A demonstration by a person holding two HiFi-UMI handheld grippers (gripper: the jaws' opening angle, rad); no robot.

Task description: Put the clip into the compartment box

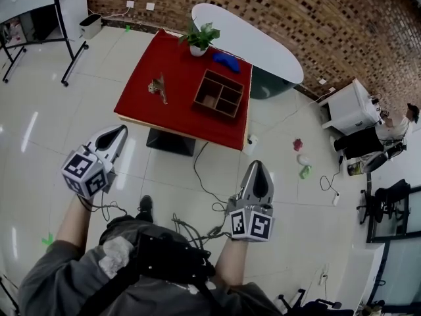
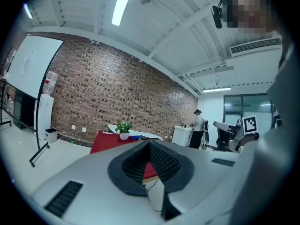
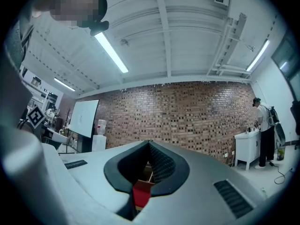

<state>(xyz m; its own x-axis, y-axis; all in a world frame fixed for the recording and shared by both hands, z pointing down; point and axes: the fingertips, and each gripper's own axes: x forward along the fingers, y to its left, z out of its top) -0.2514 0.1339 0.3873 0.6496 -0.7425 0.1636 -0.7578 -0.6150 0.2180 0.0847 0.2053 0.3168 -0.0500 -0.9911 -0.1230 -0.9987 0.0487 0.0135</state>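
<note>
on the red table [image 1: 172, 56] ahead, clip [image 1: 158, 87] lies left of the box [image 1: 219, 95], not in it. i stand well short. left gripper [image 1: 121, 131] and right gripper [image 1: 257, 166] both closed, empty. nothing done yet: reach, grasp and drop all remain.

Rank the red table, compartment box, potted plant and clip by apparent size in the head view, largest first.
1. Red table
2. Compartment box
3. Potted plant, leaves included
4. Clip
All sit at a similar distance, so nearness hardly skews this.
</note>
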